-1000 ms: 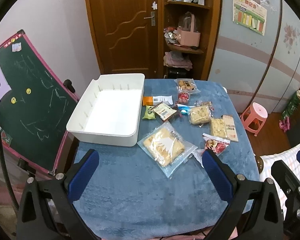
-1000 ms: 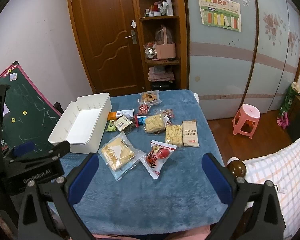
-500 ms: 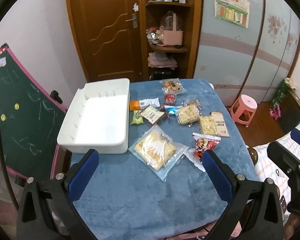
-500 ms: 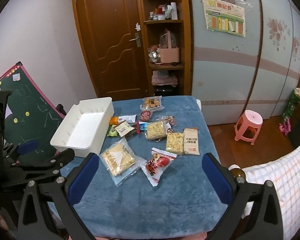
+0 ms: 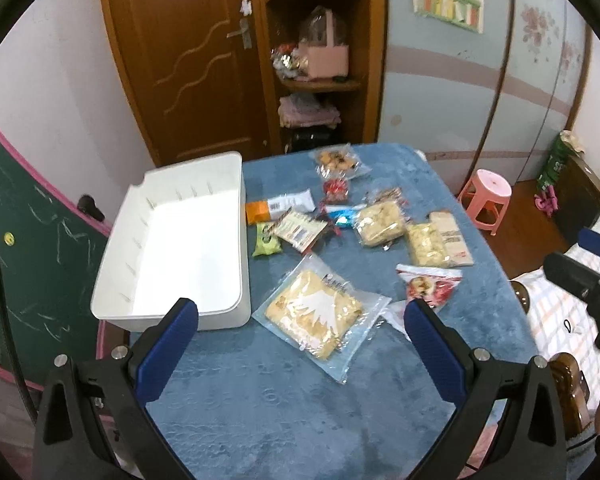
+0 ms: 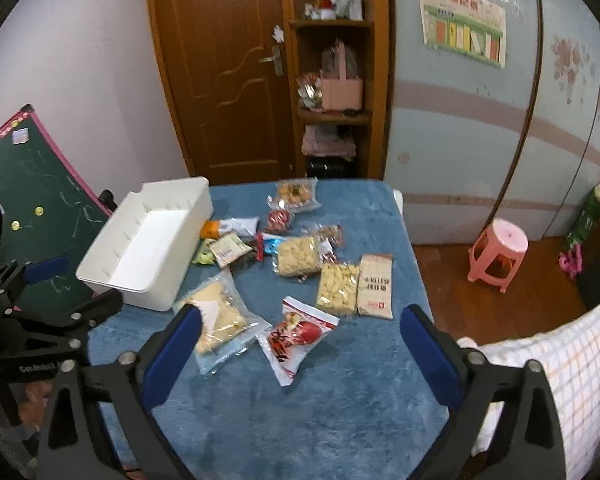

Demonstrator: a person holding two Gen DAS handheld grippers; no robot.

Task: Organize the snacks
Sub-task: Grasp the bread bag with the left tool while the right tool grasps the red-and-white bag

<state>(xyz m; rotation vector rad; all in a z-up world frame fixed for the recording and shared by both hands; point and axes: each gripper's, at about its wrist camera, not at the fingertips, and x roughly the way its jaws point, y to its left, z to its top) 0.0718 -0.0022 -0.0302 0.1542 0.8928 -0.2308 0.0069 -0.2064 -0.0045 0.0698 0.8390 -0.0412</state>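
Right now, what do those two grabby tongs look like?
Both tongs match: the left tongs and right tongs have black plastic frames shaped like a wide V, blue ribbed pads inside each finger, and small silver bolts. White lettering marks the left one's body, too blurred to read. A black cable hangs beside it.

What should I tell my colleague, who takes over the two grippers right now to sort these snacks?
Left gripper: open, empty, above the big clear bread bag.
Right gripper: open, empty, jaws just closing a little, above the red-and-white packet.
White bin: on the table's left side, nothing in it.
Snacks: all loose on the blue cloth, right of the bin.
Done: nothing binned.
Left: every packet.
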